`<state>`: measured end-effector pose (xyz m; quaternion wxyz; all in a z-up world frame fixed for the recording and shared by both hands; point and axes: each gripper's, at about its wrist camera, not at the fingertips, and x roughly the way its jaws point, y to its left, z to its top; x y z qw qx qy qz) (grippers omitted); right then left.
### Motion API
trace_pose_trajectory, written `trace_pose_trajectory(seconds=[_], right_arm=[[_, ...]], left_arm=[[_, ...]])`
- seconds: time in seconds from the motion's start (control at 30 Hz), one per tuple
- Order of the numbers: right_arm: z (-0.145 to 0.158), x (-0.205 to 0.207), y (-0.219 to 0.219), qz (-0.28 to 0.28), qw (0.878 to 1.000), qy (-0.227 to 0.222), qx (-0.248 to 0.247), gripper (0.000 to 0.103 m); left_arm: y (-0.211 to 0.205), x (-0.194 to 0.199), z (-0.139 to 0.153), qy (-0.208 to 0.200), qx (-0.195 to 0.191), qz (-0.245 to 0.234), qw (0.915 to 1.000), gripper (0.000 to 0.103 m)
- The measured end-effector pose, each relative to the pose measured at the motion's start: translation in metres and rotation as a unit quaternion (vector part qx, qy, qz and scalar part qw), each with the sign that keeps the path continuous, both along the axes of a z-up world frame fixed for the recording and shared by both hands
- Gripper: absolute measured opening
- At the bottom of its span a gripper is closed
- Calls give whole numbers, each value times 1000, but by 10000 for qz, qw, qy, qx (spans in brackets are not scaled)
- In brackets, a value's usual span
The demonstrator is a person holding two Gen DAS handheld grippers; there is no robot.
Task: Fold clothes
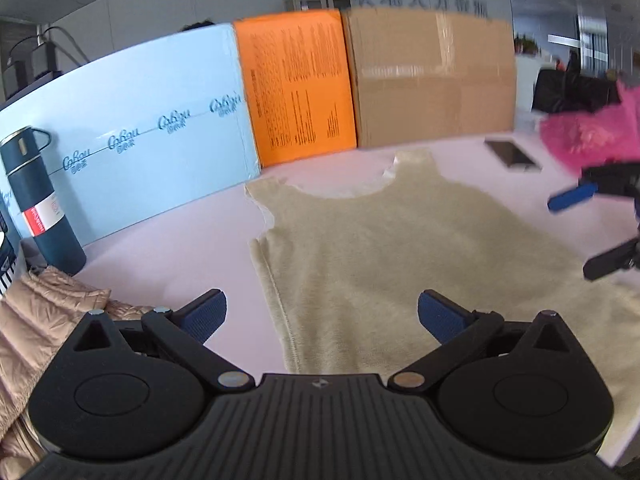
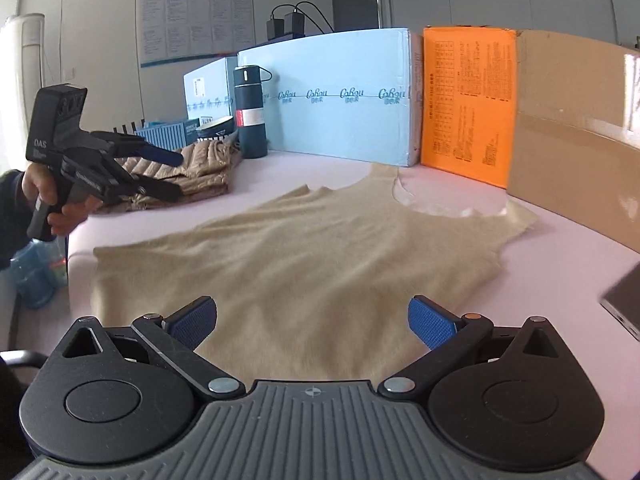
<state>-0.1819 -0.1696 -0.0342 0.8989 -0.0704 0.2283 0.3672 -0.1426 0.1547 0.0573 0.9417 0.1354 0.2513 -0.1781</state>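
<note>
Beige fleece vest (image 1: pixel 392 248) spread flat on pale pink table (image 1: pixel 172 240), neckline toward the row of boxes at the back, hem toward the near edge. Neck scoop and both armholes visible; a seam down the vest's left side in the left wrist view.

Left gripper (image 1: pixel 320 316) — jaws wide apart, nothing between them, blue pads facing inward. Held above the near left part of the vest, not touching cloth so far as can be told. Same gripper seen from the right wrist view (image 2: pixel 160 172) at far left, gripped in a hand (image 2: pixel 60 208), over the table's corner in front of the folded clothes.

Right gripper (image 2: pixel 312 322) — also spread wide, empty, over the vest's lower right portion. In the left wrist view, showing at the right edge (image 1: pixel 592 232), fingers parted, above the vest's far side.

Along the back: light blue box (image 1: pixel 132 144), orange box (image 1: pixel 296 92), brown cardboard box (image 1: pixel 432 80), standing side by side. Dark teal flask (image 1: pixel 36 200) upright at the left end of the blue box. Folded tan quilted jacket (image 2: pixel 188 176) just beside the flask, apart from the vest. Flat grey device (image 1: pixel 512 154) on the table right of the neckline. Pink fluffy garment (image 1: pixel 592 132) at far right, blurred.
</note>
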Motion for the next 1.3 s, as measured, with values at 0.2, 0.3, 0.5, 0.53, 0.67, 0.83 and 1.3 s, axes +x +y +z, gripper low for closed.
trace_pose_trajectory(seconds=[0.2,0.3,0.5,0.53,0.67,0.83,1.3], right_arm=[[-7,41,18,92,9996,244,-106,103],[-15,61,21,-13,9990,439,-103,103],[-27,76,24,-123,9966,743,-325,103],[-28,74,25,-103,9965,716,-423,103],[-30,64,27,-48,9955,516,-791,103],[-30,54,17,-132,9957,506,-770,103],[-30,42,10,-287,9952,418,-833,103]], left_arm=[[-32,19,-27,53,805,352,9961,103],[-35,24,-35,142,897,471,9948,103],[-32,26,-39,146,755,614,9951,103],[-32,26,-39,139,737,637,9952,103],[-31,23,-41,67,728,684,9950,103],[-33,19,-42,-67,847,728,9937,103],[-21,21,-43,60,621,921,9938,103]])
